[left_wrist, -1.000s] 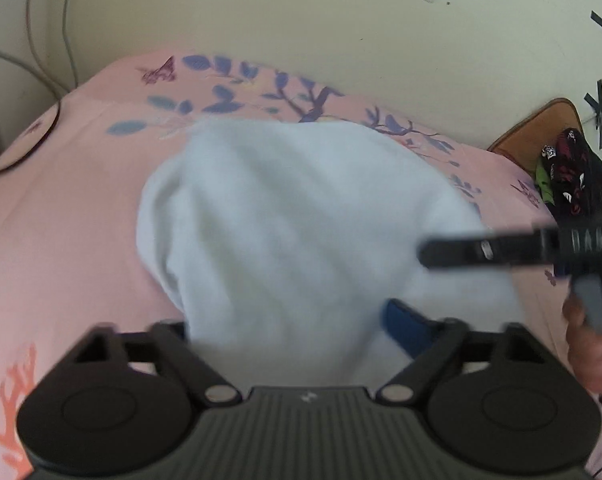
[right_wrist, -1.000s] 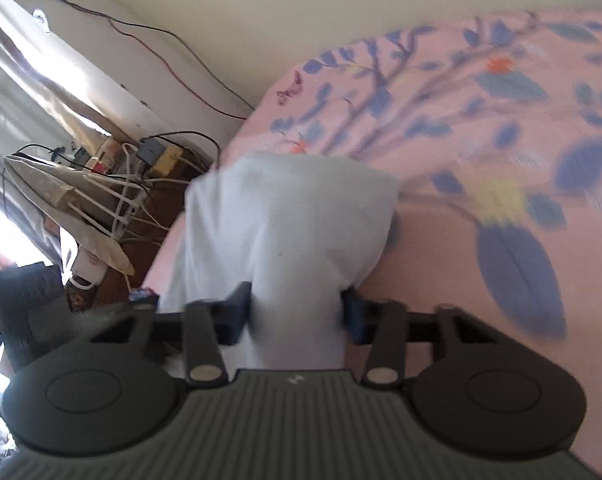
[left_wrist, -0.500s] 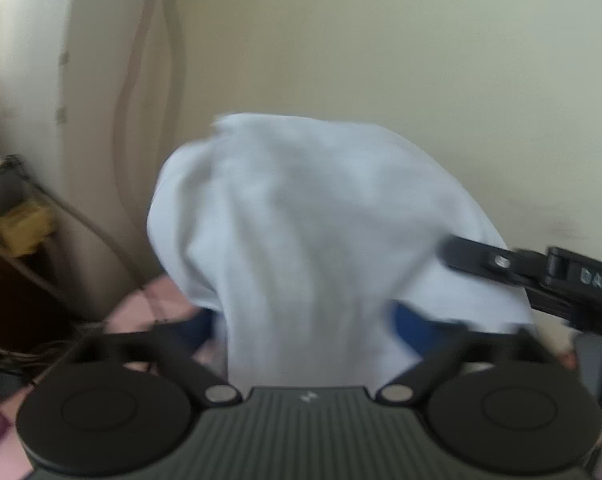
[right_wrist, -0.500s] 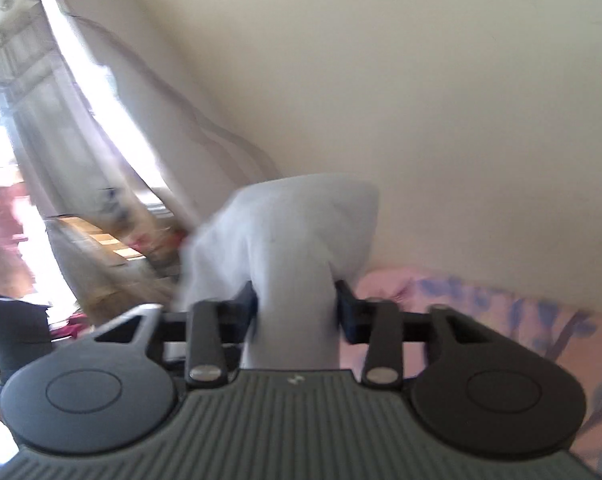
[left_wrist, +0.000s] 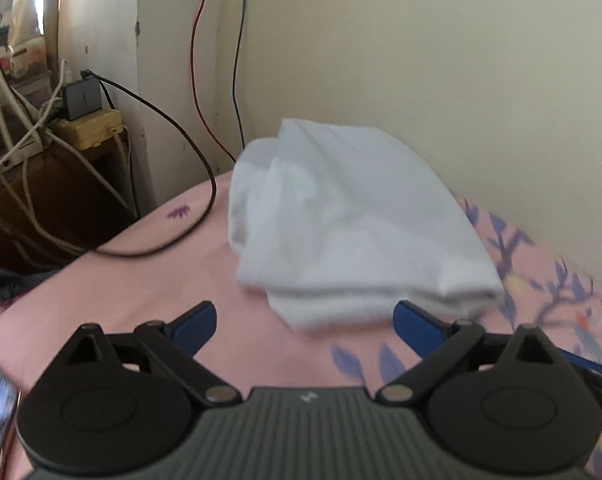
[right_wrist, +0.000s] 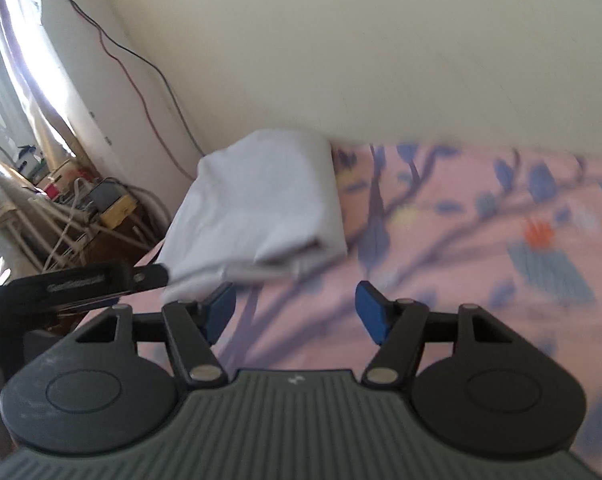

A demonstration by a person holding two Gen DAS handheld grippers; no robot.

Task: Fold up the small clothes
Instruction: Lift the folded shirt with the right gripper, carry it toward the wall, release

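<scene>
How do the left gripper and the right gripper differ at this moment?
The left gripper stands wider open than the right gripper. The left faces the white folded cloth directly; the right has it ahead to its left. Both are empty, on pink bedsheet.

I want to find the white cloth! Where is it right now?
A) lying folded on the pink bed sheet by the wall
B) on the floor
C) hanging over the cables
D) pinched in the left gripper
A: the white cloth lies folded on the pink bed sheet next to the wall, and both the left gripper and the right gripper stand open and empty.
</scene>
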